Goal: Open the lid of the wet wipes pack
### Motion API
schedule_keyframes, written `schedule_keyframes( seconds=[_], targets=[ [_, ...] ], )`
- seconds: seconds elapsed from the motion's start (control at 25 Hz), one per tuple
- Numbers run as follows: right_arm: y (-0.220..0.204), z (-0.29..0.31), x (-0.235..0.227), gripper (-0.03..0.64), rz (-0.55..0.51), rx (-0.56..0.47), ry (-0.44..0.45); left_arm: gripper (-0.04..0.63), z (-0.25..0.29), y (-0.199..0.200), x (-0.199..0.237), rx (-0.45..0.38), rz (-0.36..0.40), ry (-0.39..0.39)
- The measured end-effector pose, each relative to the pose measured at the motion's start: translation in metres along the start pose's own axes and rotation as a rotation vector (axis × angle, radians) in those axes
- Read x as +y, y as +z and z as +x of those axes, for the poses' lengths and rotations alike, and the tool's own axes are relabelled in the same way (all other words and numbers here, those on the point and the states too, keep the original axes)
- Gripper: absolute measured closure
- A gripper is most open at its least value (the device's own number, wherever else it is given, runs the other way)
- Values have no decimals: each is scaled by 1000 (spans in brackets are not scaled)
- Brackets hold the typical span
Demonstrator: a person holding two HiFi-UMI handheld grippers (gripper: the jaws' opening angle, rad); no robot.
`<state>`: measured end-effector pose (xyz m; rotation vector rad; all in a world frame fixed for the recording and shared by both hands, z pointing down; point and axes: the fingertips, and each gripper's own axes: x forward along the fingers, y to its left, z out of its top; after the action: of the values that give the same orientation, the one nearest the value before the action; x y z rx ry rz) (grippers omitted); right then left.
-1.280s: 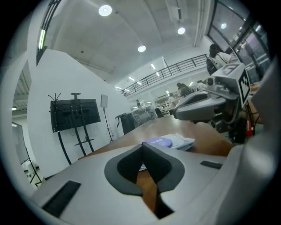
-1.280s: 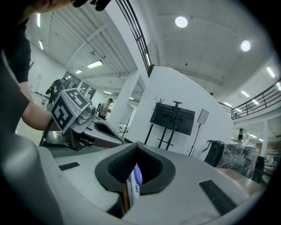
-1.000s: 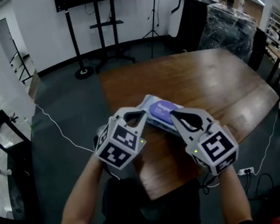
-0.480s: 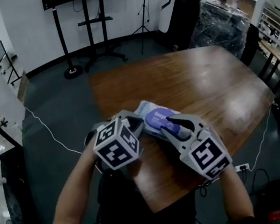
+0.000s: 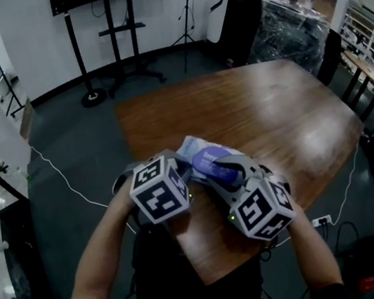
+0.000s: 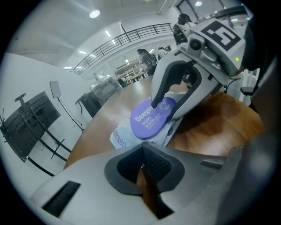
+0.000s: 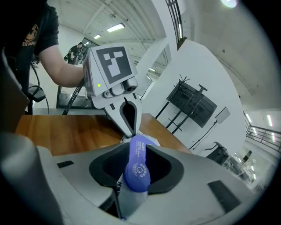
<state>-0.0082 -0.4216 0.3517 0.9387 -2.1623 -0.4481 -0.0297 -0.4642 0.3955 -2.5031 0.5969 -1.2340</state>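
Note:
The white wet wipes pack (image 5: 191,153) with its purple lid (image 5: 209,160) lies near the brown table's (image 5: 257,107) front left corner. My right gripper (image 5: 227,168) straddles the lid (image 7: 136,165). Its jaws have just been opening and now stand open, one on each side of the lid. I cannot tell whether the lid is lifted. My left gripper (image 6: 144,150) is shut, its tip at the near edge of the pack (image 6: 120,134). No film shows between its pads. The right gripper view shows the left gripper (image 7: 131,132) coming down onto the pack's far end.
The table's front edge runs just under both hands. Beyond the table stand a screen on a black stand (image 5: 112,24) and dark wrapped equipment (image 5: 294,28). A white cable (image 5: 58,175) and a power strip (image 5: 319,221) lie on the grey floor.
Both grippers have sunk lower and rolled, so their marker cubes face differently. The right gripper's jaws now sit spread around the purple lid.

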Motion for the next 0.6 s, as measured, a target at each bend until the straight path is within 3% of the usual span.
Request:
schedule_keyframes(
  seconds=[0.28, 0.6],
  targets=[
    [-3, 4, 5, 492, 14, 20, 10, 591, 2, -2, -3, 53, 12, -25],
    [-12, 9, 7, 494, -79, 93, 12, 591, 6, -2, -6, 97, 49, -21]
  ],
)
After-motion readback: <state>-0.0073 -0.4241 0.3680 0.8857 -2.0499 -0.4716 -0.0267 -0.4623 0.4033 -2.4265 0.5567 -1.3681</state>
